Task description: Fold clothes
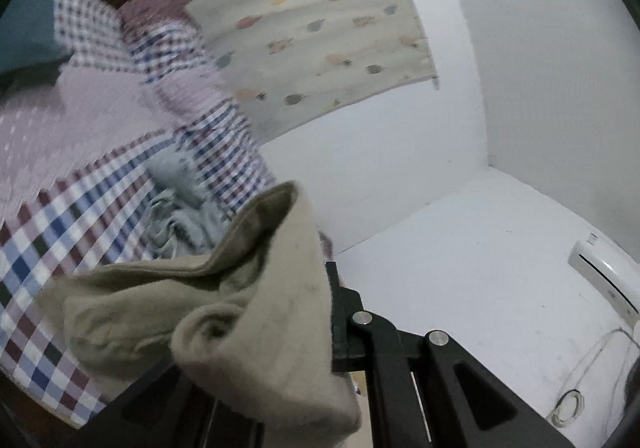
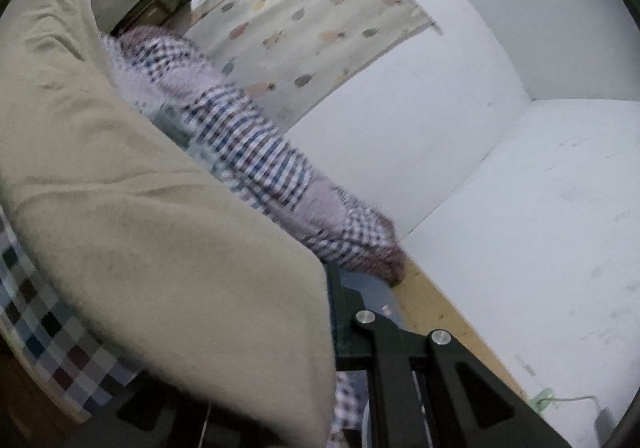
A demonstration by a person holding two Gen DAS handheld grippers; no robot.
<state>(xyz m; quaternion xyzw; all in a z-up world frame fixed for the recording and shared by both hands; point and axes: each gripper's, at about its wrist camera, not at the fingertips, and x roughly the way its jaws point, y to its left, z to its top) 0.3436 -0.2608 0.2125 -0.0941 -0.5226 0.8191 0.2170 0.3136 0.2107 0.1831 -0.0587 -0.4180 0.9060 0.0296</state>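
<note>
A beige garment (image 1: 208,312) hangs bunched from my left gripper (image 1: 320,288), which is shut on its edge. Only the gripper's right finger (image 1: 340,320) shows; the cloth hides the other. In the right wrist view the same beige garment (image 2: 160,232) spreads wide toward the upper left, and my right gripper (image 2: 322,288) is shut on its near corner. One black finger (image 2: 340,324) shows there and cloth covers the other. Both grippers are held up above a bed with a checked sheet (image 1: 60,240). The views are tilted and blurred.
A crumpled light blue garment (image 1: 184,204) lies on the checked sheet. A rolled checked quilt (image 2: 256,152) runs along the bed by the white wall (image 2: 420,96). A fruit-print curtain (image 1: 320,36) hangs behind, and an air conditioner (image 1: 604,280) is on the wall.
</note>
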